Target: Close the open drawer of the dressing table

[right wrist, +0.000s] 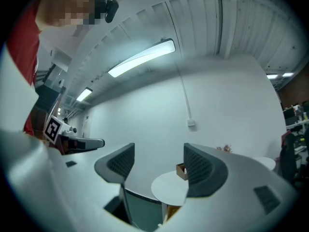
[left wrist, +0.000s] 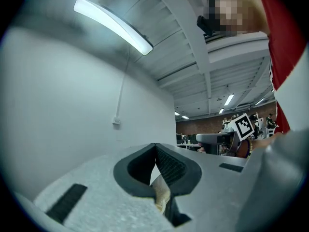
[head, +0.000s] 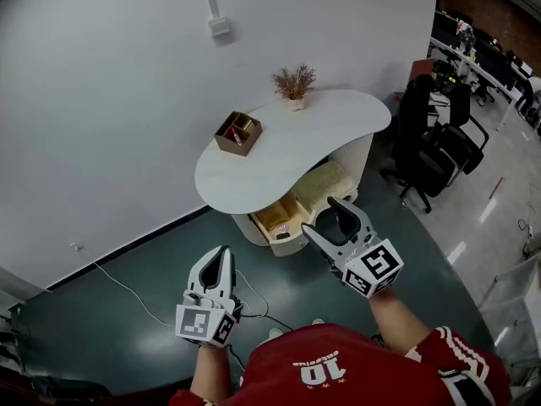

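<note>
Yellow-lined open drawer [head: 281, 219] of the white dressing table [head: 287, 142] well beyond both fingertips, right gripper [head: 321, 216] spread wide and empty, left gripper [head: 221, 252] pressed together on nothing; risks, if pushed at one corner only, going in crooked and jamming before fully closed.

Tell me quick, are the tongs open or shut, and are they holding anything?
Left tongs: closed, holding nothing.
Right tongs: open, empty.
</note>
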A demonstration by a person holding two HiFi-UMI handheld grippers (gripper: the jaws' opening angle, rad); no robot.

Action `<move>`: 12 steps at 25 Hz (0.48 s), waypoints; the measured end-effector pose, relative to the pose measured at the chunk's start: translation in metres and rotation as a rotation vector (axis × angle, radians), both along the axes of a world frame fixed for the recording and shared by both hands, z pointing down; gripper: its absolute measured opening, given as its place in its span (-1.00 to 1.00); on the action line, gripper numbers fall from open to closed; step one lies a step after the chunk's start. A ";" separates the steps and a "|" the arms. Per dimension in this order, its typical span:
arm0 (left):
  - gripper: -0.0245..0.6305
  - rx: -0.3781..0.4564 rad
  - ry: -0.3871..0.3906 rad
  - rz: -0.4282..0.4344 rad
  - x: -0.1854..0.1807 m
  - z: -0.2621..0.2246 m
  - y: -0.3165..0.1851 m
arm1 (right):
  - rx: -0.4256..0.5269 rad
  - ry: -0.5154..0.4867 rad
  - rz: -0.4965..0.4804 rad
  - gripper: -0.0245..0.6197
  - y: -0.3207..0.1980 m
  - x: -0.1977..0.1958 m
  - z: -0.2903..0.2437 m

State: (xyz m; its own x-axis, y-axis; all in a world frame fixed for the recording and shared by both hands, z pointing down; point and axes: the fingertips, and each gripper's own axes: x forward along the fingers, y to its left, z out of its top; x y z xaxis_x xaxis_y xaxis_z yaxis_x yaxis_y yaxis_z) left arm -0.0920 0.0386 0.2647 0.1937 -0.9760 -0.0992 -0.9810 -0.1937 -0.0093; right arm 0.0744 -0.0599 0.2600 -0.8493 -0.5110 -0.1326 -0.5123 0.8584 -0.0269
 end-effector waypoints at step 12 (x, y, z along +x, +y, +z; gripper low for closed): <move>-0.91 -0.021 0.012 0.118 -0.053 0.016 -0.016 | -0.066 0.059 0.132 -0.02 0.001 -0.046 0.032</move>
State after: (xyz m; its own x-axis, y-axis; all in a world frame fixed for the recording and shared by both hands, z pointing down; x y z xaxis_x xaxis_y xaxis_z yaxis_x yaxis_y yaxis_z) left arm -0.1451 0.0227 0.2809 0.3064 -0.9484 -0.0816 -0.9513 -0.3080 0.0076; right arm 0.0284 -0.0586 0.2916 -0.7797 -0.6244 -0.0473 -0.6226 0.7811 -0.0476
